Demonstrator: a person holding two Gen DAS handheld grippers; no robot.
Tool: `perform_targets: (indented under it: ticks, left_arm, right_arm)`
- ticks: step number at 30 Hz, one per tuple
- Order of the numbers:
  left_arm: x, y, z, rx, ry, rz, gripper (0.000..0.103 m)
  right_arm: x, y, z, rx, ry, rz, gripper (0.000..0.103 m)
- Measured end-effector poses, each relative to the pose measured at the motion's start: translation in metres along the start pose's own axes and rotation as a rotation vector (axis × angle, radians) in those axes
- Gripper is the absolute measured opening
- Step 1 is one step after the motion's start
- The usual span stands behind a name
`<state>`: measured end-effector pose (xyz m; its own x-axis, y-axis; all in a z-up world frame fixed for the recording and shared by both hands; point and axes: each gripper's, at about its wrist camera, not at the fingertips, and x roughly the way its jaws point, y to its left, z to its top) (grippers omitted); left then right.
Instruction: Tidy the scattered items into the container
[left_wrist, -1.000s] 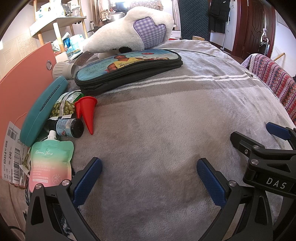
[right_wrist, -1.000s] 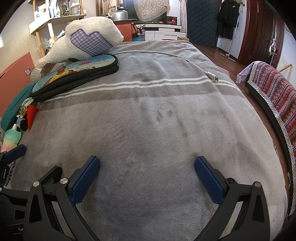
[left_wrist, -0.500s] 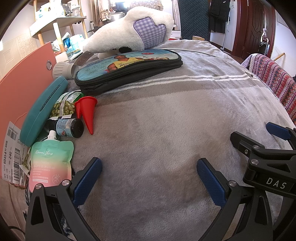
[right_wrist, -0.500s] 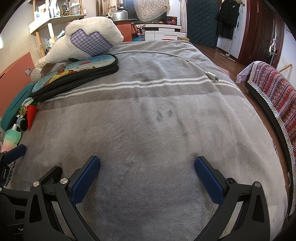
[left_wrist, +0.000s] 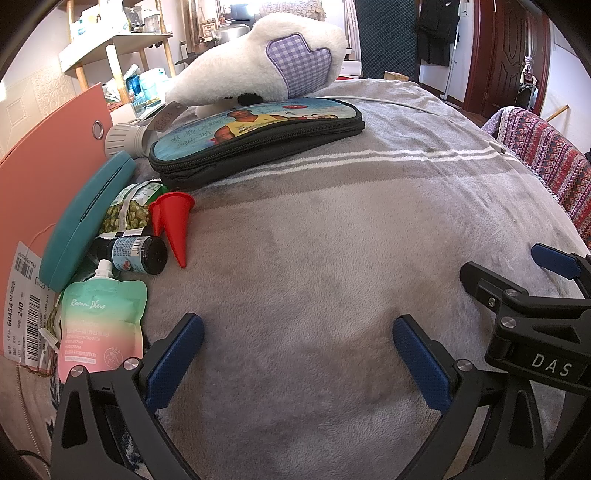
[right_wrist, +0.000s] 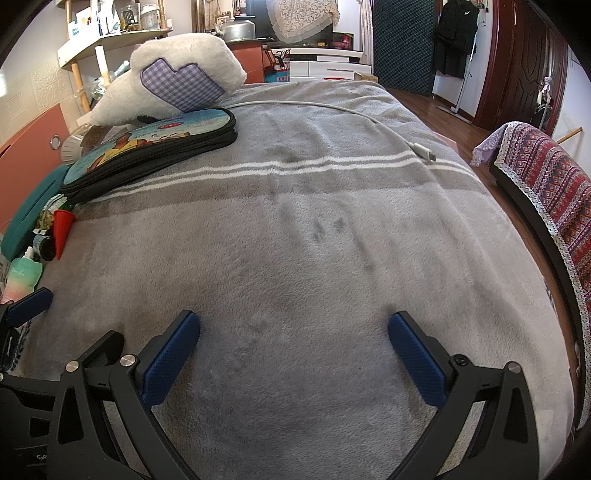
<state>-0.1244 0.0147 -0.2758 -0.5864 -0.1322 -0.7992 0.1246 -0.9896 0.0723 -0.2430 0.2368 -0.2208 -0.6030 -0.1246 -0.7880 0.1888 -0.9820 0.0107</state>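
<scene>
**Grey fleece, clutter at left edge, both grippers empty**

Grey fleece blanket covers the bed and fills both views, mostly bare. Next in size: white plush pillow at the far left, leaning on the zipped printed pouch. We take the pouch as the likely container, but it's shut and we can't confirm it.

Scattered items cluster along the left edge, beside a salmon-coloured panel: teal case, then the pink-green spout pouch, green snack packet, red cone lying on its side, small dark bottle touching the cone. A white cable runs across the far blanket.

Left gripper: fingers spread apart, nothing between them, over bare blanket, near the cluster. Right gripper: fingers also apart, empty, well away from the items.

We judge the task at the start, nothing packed. Next move likely calls for swinging the left gripper left to the cone or bottle, and the pouch needs unzipping first if it is the container.
</scene>
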Motion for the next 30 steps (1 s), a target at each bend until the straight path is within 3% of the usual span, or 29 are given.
perform_targets:
  ticks: [30]
  left_arm:
    - [0.0001, -0.0002, -0.0004, -0.002, 0.000, 0.001, 0.103]
  right_arm:
    - [-0.0007, 0.0003, -0.0003, -0.001, 0.000, 0.000, 0.103]
